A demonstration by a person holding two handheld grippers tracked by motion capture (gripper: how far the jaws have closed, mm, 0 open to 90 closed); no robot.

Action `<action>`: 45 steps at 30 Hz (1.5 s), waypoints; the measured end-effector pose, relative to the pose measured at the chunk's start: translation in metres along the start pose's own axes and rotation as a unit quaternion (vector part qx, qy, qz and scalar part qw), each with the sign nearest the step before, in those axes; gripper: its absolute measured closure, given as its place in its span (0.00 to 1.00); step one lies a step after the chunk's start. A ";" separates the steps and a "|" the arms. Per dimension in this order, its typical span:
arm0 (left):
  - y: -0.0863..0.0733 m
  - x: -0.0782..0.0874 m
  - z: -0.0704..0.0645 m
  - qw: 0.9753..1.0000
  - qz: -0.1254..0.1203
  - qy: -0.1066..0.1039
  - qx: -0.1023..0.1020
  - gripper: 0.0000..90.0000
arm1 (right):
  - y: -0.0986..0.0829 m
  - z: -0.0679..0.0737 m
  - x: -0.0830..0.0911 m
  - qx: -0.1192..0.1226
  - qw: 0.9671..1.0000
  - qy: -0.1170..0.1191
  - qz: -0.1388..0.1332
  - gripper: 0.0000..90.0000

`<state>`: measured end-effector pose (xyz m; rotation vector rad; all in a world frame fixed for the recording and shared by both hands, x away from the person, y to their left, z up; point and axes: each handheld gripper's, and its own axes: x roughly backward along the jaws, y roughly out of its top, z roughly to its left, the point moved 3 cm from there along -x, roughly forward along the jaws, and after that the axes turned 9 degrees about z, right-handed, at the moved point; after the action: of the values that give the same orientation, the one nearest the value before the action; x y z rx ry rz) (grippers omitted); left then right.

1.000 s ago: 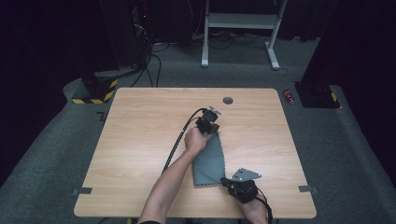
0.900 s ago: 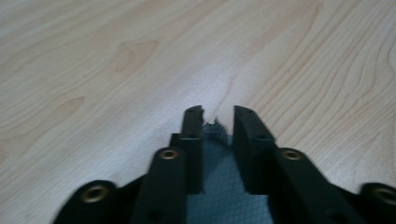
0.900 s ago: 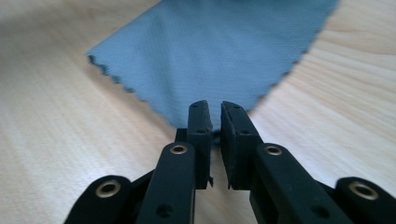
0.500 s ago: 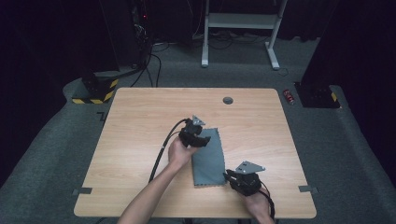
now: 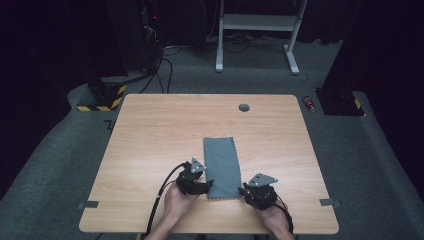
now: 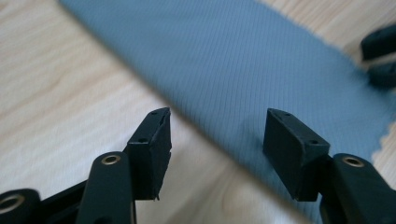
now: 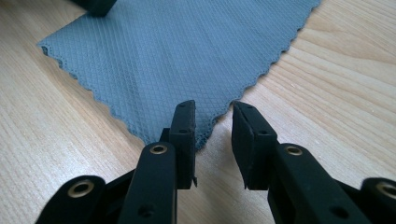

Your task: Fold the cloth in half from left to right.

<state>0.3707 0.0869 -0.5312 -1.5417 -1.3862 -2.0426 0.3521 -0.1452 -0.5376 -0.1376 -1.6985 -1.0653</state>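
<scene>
A grey cloth (image 5: 221,165) lies flat as a long folded rectangle on the wooden table (image 5: 150,135). My left gripper (image 5: 205,185) sits at the cloth's near left corner. In the left gripper view it (image 6: 217,135) is open wide, with the cloth's (image 6: 233,60) edge running between the jaws. My right gripper (image 5: 245,191) is at the near right corner. Its jaws (image 7: 213,123) stand a little apart, and the zigzag-cut corner of the cloth (image 7: 177,51) lies just at the left fingertip (image 7: 184,121), wood showing in the gap.
A small round dark disc (image 5: 243,107) sits near the table's far edge. Black cables trail from both grippers toward the person. The other gripper's jaws (image 6: 380,56) show at the right edge of the left gripper view. Bare wood surrounds the cloth.
My left gripper has come back from the cloth's far end to its near left corner. The cloth now lies straight and flat. The right gripper has stayed at the near right corner.
</scene>
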 end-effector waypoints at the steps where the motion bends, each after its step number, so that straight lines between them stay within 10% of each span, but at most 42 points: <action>1: -0.007 0.002 -0.002 1.000 0.004 0.011 0.001 0.49 | 0.000 -0.001 0.000 0.002 1.000 -0.002 0.001 0.79; 9: -0.015 0.012 -0.020 0.999 -0.017 -0.022 0.016 0.49 | 0.002 -0.001 0.004 -0.004 1.000 0.000 -0.009 0.77; 16: -0.024 0.010 -0.029 1.000 -0.005 0.000 0.005 0.50 | 0.002 0.002 -0.001 0.004 1.000 0.004 0.005 0.69; 24: -0.027 0.013 -0.038 1.000 -0.009 -0.022 -0.014 0.75 | -0.001 0.002 0.001 0.007 1.000 0.024 0.008 0.80; 32: -0.029 0.013 -0.035 0.998 -0.016 -0.056 -0.011 0.97 | -0.003 0.007 0.001 0.009 1.000 0.027 -0.003 0.95; 45: -0.049 0.026 -0.015 0.998 -0.012 -0.064 0.003 0.99 | 0.006 0.029 -0.005 0.036 0.998 0.045 -0.001 0.97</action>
<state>0.3185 0.1093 -0.5357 -1.6880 -1.4605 -1.9823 0.3367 -0.1199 -0.5388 -0.0408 -1.6536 -0.9960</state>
